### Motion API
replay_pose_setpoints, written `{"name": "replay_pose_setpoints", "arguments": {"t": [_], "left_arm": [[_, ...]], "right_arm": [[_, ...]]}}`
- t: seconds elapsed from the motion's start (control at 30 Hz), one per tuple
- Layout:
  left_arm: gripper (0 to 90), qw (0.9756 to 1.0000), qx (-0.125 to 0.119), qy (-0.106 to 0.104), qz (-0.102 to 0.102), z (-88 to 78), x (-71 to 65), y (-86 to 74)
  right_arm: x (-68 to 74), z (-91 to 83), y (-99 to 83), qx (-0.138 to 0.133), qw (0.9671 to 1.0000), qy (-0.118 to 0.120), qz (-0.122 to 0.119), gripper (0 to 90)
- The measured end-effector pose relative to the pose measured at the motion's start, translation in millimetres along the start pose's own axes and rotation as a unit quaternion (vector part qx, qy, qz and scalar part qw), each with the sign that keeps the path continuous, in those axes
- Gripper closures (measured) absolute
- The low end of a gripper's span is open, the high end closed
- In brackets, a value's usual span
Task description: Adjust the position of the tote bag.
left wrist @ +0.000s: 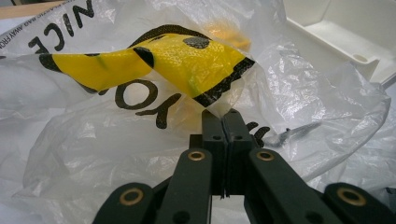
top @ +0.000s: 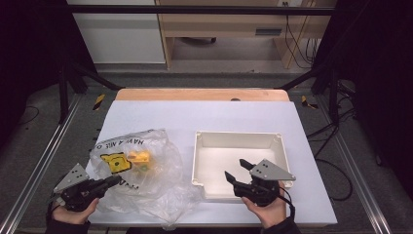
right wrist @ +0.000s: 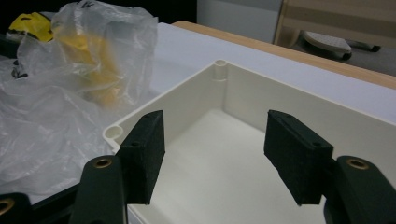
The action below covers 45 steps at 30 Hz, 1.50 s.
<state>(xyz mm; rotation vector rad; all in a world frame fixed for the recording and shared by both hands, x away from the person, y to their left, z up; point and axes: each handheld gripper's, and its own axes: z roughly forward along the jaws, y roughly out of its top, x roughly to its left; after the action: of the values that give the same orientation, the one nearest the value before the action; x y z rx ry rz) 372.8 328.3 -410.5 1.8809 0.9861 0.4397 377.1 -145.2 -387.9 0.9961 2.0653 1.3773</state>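
1. Bag placement: the plastic bag [top: 139,170] lies at table left, a yellow object [top: 138,157] inside, at about 1 o'clock from the left gripper [top: 113,181].
2. Left gripper's jaws are pressed together, seemingly pinching bag film.
3. Right gripper [top: 236,171] is spread, empty, over the white tray [top: 237,137], farther from the bag.

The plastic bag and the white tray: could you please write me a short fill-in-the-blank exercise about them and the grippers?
1. The left gripper is ____ on the plastic bag.
2. The fingers of the right gripper are ____.
3. The bag holds something ____ in colour.
4. The white tray is ____ inside.

Missing words: shut; open; yellow; empty
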Motion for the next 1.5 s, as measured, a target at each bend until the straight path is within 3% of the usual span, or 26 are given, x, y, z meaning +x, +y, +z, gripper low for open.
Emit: {"name": "replay_pose_setpoints", "arguments": {"t": [0.2, 0.33, 0.77, 0.97, 1.27, 1.37, 1.5], "left_arm": [[89.8, 0.9999, -0.016, 0.006, -0.002, -2.2, -0.3, 1.2], [90.0, 0.9996, -0.028, 0.008, -0.004, -3.8, -1.2, 2.7], [90.0, 0.9994, -0.034, 0.011, -0.002, -3.9, -3.3, 5.2], [90.0, 0.9992, -0.039, 0.014, -0.002, -4.9, -3.5, 6.2], [90.0, 0.9989, -0.044, 0.014, 0.0, -5.1, -5.4, 7.5], [90.0, 0.9989, -0.045, 0.016, 0.001, -6.0, -5.0, 8.0], [90.0, 0.9988, -0.047, 0.016, 0.0, -6.3, -5.0, 8.1]], "right_arm": [[16.0, 14.4, 7.3, -0.003, 0.9997, 0.024, -0.004, 40.2], [36.0, 29.2, 15.7, -0.003, 0.9987, 0.046, -0.02, 41.2], [81.1, 61.4, 29.6, 0.004, 0.9941, 0.098, -0.045, 42.9], [96.1, 72.2, 31.4, 0.012, 0.9925, 0.111, -0.051, 43.6], [124.2, 91.9, 32.8, 0.026, 0.9866, 0.146, -0.068, 43.2], [136.2, 102.0, 31.5, 0.038, 0.9829, 0.163, -0.076, 38.5], [144.5, 109.5, 29.1, 0.047, 0.9806, 0.171, -0.084, 36.1]]}}
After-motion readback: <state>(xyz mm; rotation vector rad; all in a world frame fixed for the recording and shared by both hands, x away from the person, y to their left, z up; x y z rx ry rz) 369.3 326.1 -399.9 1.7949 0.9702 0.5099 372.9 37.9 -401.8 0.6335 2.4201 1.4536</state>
